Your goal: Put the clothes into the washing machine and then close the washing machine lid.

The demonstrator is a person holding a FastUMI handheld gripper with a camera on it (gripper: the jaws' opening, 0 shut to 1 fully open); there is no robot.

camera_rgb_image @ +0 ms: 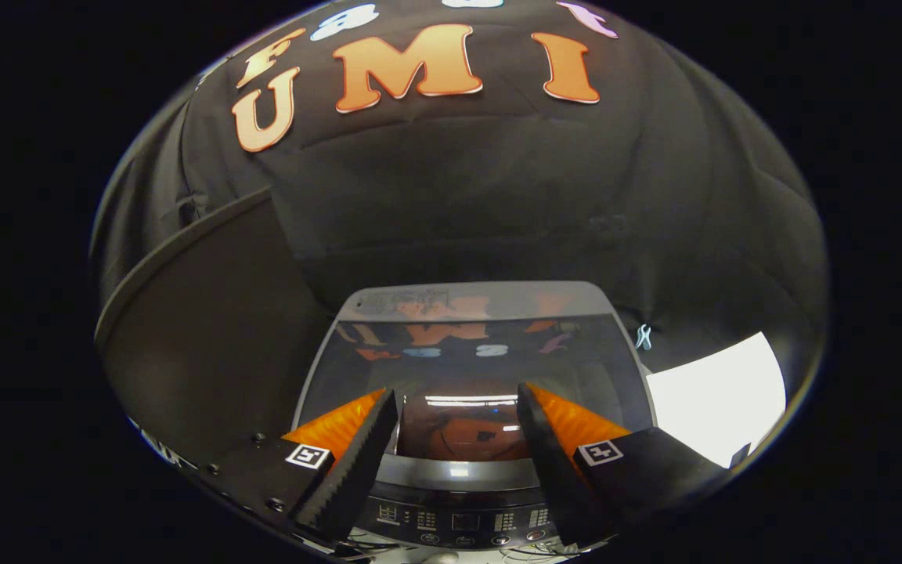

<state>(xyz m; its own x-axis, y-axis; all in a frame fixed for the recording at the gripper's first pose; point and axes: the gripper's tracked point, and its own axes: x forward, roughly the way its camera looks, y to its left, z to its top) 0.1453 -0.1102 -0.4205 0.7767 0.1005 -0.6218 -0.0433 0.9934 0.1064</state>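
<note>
**Gripper poised over the shut glass lid of the washing machine**

Much is hard to read here. The washing machine [473, 376] sits in the lower centre of the frame, but its body below the control panel [463, 521] is cut off, and the fingers cover both ends of that panel. The panel's buttons and display are too small to make out. The dark glass lid [470, 368] lies flat and closed over the tub; it mirrors the booth wall and a bright strip of light, so what lies inside cannot be told. A reddish-orange shape shows in the glass between the fingers, and whether it is clothing under the lid or a reflection cannot be told.

The machine's long axis runs straight away from the gripper: panel at the near end, the grey rear edge of the lid at the far end, toward the black cloth wall [498, 180].

The gripper [457, 407] is spread wide, its two fingers apart and clasping nothing, their tips over the near part of the lid; contact cannot be judged.

A dark curved panel [200, 329] stands at the left of the frame, and a bright white surface [713, 395] lies at the lower right, beside the machine.
</note>
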